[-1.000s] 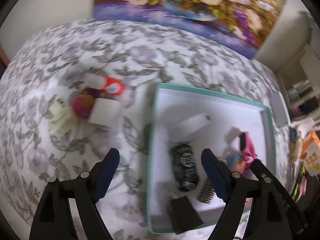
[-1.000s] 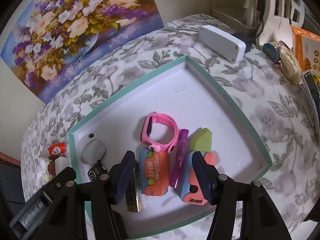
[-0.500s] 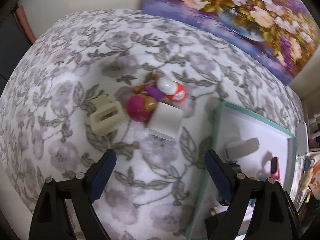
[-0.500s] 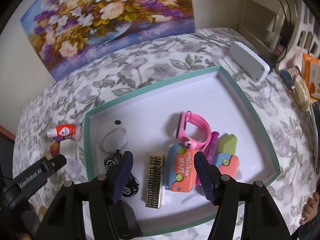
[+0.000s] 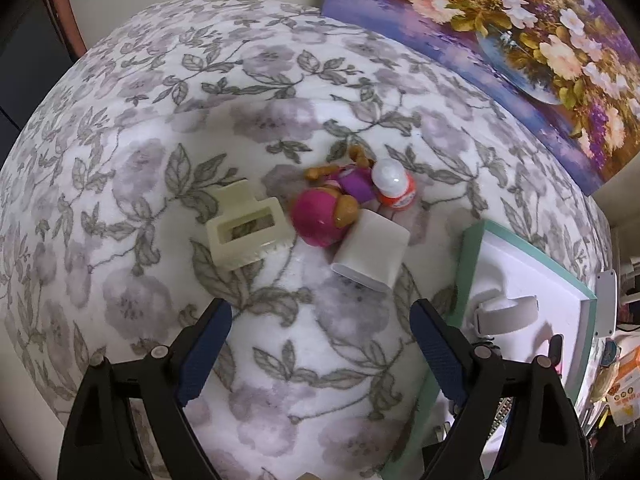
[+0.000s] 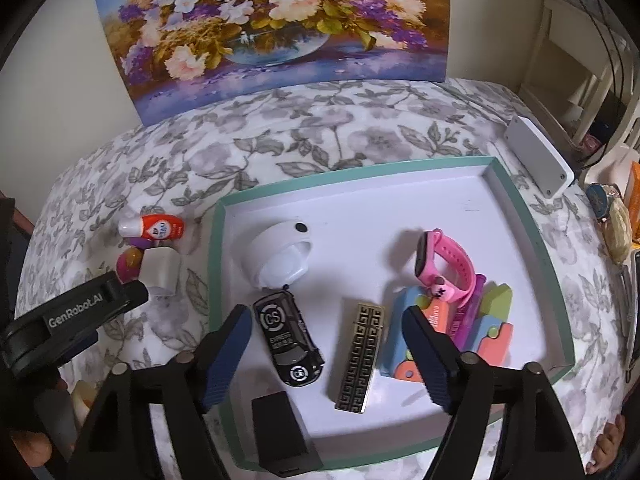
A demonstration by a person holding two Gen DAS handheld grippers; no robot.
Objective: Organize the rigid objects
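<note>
Since leaving tray (image 5: 472,264), left gripper (image 5: 320,346) spread over cloth; right gripper (image 6: 326,346) opening, empty.

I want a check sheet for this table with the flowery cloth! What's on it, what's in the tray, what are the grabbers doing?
Surface: flowery cloth, bare in front of the left grabber.
Job's things: on the cloth, hair clip, pink ball toy, white box, small orange bottle. In the tray: pink watch, toy car, gold bar, white round case, black block, coloured blocks.
Clutter: white slab beside the tray.
Grippers: left gripper open, empty; right gripper opening above the tray, empty.
Cables: dark wires, far right.
Surroundings: flower painting.
</note>
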